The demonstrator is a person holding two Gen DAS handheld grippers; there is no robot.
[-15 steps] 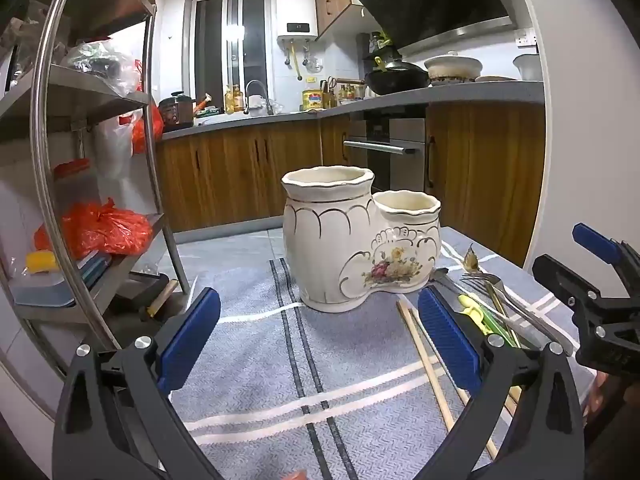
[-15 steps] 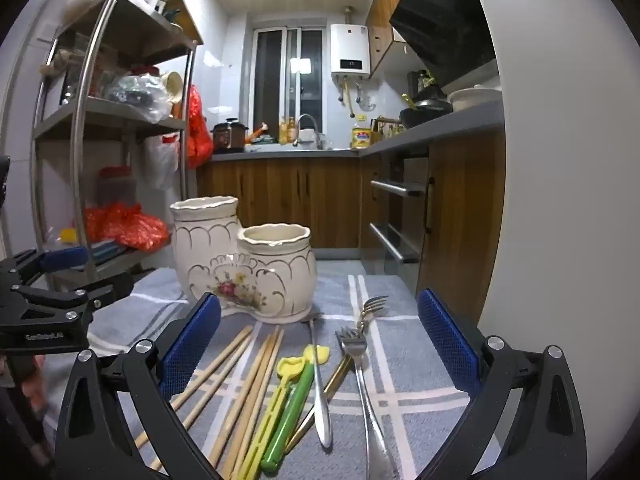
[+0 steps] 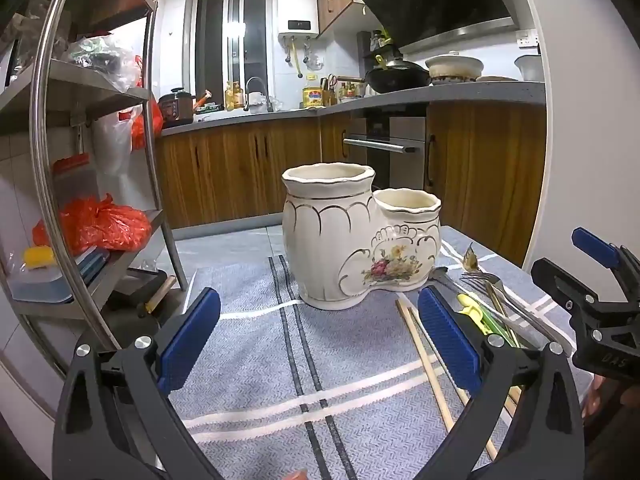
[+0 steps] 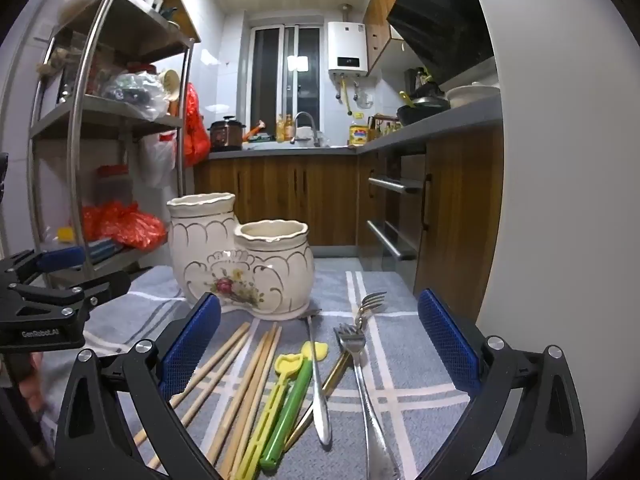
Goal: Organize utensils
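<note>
A cream ceramic double-pot utensil holder point(image 3: 356, 236) with a flower print stands on a grey striped cloth point(image 3: 256, 344); it also shows in the right wrist view point(image 4: 240, 260). In front of it lie wooden chopsticks point(image 4: 244, 384), a yellow clip point(image 4: 276, 396), a green clip point(image 4: 288, 412), a steel spoon handle point(image 4: 318, 384), a steel fork point(image 4: 360, 364) and a gold fork point(image 4: 370, 306). My left gripper point(image 3: 318, 338) is open and empty, short of the holder. My right gripper point(image 4: 318, 340) is open and empty above the utensils.
A metal shelf rack point(image 3: 80, 160) with orange bags stands at the left. Wooden kitchen cabinets point(image 3: 248, 168) and an oven point(image 3: 388, 152) are behind. A white wall point(image 4: 560, 200) is close on the right. The right gripper shows in the left wrist view point(image 3: 592, 304).
</note>
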